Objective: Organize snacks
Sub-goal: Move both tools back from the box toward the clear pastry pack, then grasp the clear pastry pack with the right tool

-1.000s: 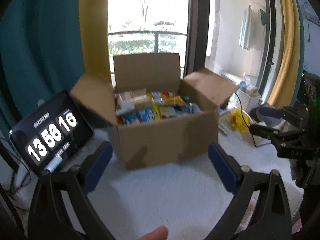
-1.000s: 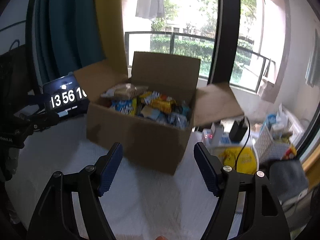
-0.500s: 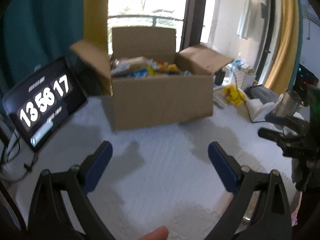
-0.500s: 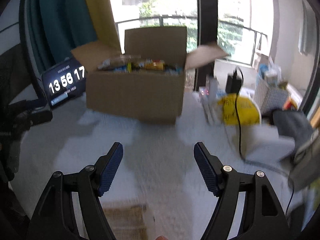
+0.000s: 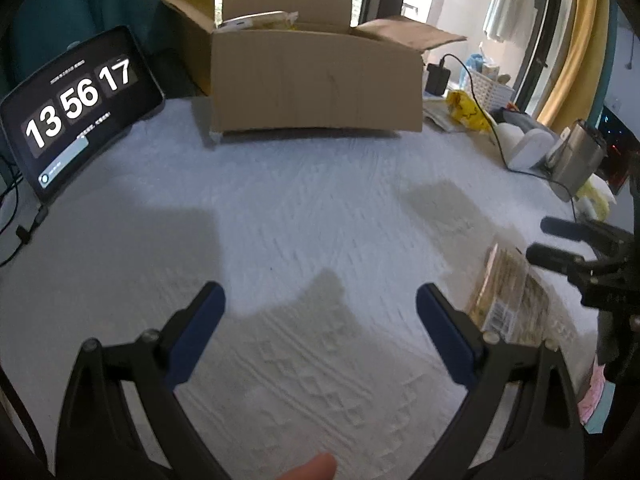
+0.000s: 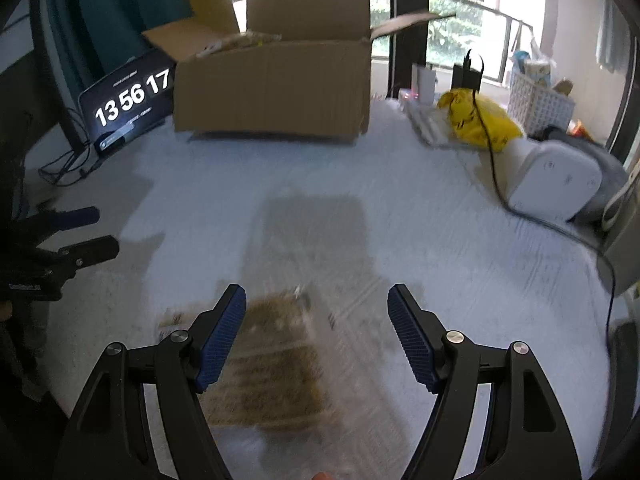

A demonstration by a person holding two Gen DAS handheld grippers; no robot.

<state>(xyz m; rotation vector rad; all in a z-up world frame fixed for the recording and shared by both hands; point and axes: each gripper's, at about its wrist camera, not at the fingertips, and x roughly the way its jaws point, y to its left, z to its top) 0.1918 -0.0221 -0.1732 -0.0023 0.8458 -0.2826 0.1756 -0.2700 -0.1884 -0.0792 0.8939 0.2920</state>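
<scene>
While both claws gape, right claw (image 6: 316,320) overhangs snack packet (image 6: 264,364).

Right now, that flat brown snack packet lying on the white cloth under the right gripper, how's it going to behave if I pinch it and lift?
The snack packet lies flat and looks thin, so it is probably light and may sag when lifted by one edge. Its wrapper looks glossy, so the right gripper, open above it, might slip. On the textured white cloth it should slide, not roll.

Brown cardboard box (image 5: 316,80), white textured tablecloth (image 5: 312,216), yellow bag (image 6: 476,120), tan snack pkt (image 6: 264,364), blue pads (image 6: 222,336).
</scene>
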